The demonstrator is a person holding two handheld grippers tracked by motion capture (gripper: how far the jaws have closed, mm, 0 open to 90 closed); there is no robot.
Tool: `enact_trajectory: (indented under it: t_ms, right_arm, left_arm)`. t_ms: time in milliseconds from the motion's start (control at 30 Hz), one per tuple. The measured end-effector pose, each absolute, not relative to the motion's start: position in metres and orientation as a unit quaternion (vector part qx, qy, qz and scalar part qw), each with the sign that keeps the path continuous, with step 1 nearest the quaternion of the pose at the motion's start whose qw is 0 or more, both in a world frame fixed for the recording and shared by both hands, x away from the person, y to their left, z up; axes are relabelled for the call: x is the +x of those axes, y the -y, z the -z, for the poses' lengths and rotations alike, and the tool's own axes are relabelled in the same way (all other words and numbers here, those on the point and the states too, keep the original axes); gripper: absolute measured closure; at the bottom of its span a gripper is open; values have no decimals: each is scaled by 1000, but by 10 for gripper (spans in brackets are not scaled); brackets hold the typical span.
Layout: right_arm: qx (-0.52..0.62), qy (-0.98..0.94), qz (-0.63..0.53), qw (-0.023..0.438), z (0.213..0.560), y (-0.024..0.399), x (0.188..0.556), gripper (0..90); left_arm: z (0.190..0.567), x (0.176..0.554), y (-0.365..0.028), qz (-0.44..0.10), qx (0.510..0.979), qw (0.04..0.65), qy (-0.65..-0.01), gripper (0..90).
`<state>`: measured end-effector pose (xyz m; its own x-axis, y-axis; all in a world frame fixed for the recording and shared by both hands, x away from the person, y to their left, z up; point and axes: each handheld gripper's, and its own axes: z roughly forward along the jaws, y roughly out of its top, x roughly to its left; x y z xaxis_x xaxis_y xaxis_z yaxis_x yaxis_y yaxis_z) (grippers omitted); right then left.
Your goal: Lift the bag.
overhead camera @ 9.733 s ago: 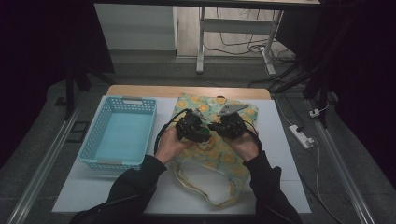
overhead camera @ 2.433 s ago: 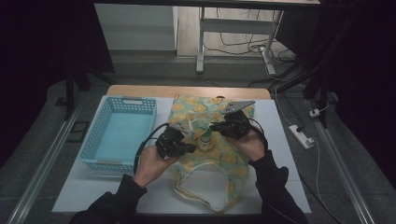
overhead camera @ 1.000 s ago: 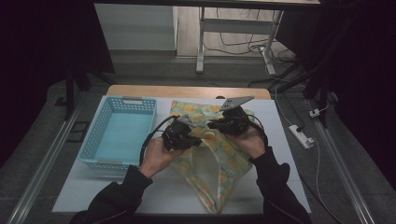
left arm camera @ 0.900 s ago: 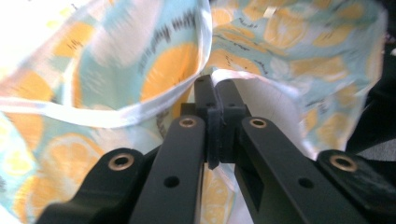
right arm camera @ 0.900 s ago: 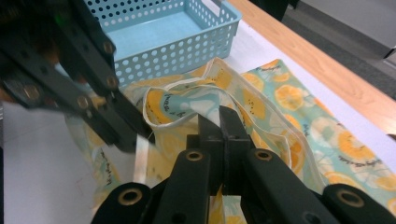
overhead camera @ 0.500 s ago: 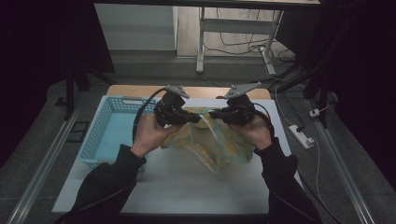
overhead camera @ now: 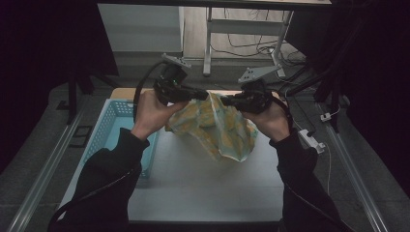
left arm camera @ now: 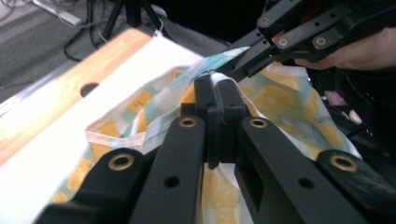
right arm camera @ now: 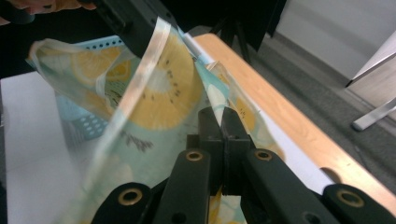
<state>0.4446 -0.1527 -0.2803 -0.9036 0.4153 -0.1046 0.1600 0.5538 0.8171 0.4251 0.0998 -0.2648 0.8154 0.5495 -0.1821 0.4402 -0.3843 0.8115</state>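
The blue basket (overhead camera: 113,128) is partly hidden behind the left forearm (overhead camera: 145,123) and the fruit-print cloth (overhead camera: 217,128).

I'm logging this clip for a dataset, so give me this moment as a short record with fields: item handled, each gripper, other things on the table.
item: fruit-print cloth, hanging above the table
left gripper: shut on the cloth's upper edge
right gripper: shut on the cloth's upper edge, close to the left one
container: blue basket, left of the cloth
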Motion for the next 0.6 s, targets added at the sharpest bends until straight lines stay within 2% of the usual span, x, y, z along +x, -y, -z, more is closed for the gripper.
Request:
enact_trajectory:
  t_ms: [333, 600]
  right_arm:
    - [174, -860, -444, 181, 244, 154, 452, 892]
    - [184, -853, -446, 199, 232, 154, 456, 891]
  left_arm:
    - [228, 432, -104, -96, 814, 483, -307, 900]
    - [223, 439, -102, -123, 811, 477, -316, 900]
